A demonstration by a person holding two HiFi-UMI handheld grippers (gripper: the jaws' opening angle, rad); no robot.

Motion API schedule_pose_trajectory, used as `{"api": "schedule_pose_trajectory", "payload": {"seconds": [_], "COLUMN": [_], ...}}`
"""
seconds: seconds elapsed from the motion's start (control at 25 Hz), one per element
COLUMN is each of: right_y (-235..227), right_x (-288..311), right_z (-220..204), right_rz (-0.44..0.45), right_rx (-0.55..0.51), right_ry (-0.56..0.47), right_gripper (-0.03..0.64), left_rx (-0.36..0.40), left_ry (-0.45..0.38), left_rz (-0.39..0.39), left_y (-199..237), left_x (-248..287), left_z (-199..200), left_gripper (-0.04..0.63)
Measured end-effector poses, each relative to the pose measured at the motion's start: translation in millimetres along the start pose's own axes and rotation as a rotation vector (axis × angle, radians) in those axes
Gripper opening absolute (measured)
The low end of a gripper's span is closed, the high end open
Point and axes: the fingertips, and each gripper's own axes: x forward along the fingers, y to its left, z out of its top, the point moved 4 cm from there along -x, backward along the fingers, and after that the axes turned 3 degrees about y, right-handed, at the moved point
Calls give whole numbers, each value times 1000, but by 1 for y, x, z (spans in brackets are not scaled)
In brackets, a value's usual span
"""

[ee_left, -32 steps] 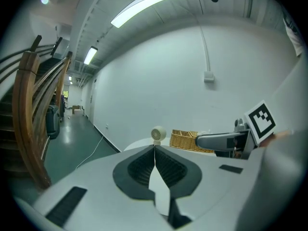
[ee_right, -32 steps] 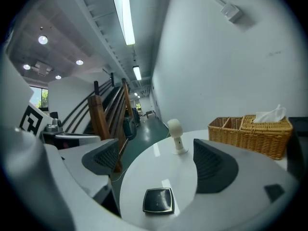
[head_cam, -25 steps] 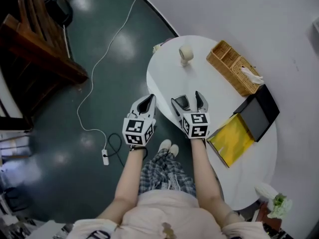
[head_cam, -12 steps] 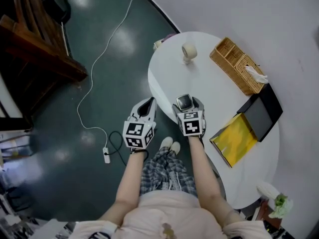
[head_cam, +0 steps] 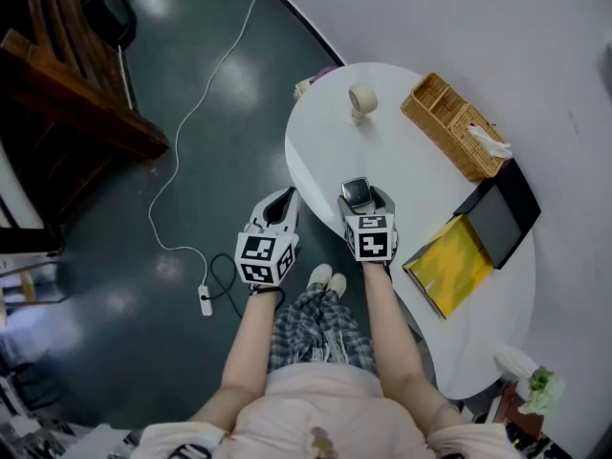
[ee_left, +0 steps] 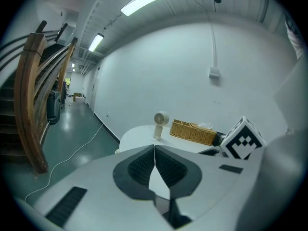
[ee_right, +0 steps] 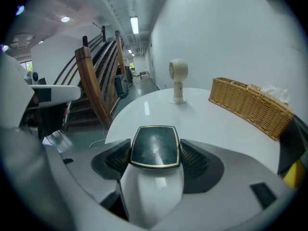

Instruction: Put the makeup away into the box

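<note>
A dark square compact (head_cam: 356, 193) with a gold rim lies at the near edge of the round white table (head_cam: 421, 175). My right gripper (head_cam: 362, 196) points down at it, jaws closing, with the pads meeting the compact (ee_right: 155, 146) on its left and right sides. In its own view my right gripper (ee_right: 155, 156) shows the lid from above. My left gripper (head_cam: 283, 199) hangs left of the table over the floor, jaws shut and empty; my left gripper (ee_left: 154, 151) shows both pads touching. The open black box (head_cam: 497, 218) sits at the table's right beside a yellow sheet (head_cam: 447, 266).
A wicker basket (head_cam: 454, 127) holding tissue stands at the table's far right. A small cream fan (head_cam: 360, 100) stands at the far edge. A potted plant (head_cam: 531, 387) is at the near right. On the floor run a white cable (head_cam: 186, 122) and wooden stairs (head_cam: 72, 103).
My right gripper came down over the compact and its jaws narrowed from wide open to touching the compact's sides. The left gripper stayed where it was.
</note>
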Motion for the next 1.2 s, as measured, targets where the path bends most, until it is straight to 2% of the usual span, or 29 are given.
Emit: {"api": "schedule_pose_trajectory", "payload": {"seconds": [0.28, 0.56, 0.96, 1.2], "right_y": [-24, -81, -171, -204], "right_x": [-53, -116, -204, -234], "right_z": [30, 29, -42, -93], "right_rz": [-75, -204, -418, -492], "right_rx": [40, 114, 293, 399], "right_ry": [-122, -202, -216, -181], "right_gripper": [331, 331, 331, 331], "left_rx": [45, 108, 215, 257], "left_ry": [-25, -33, 18, 73], "left_rz": [-71, -218, -477, -600], "left_y": [-28, -96, -230, -295], "left_x": [8, 36, 79, 97], "left_z": [24, 43, 37, 15], "left_gripper": [28, 27, 28, 28]}}
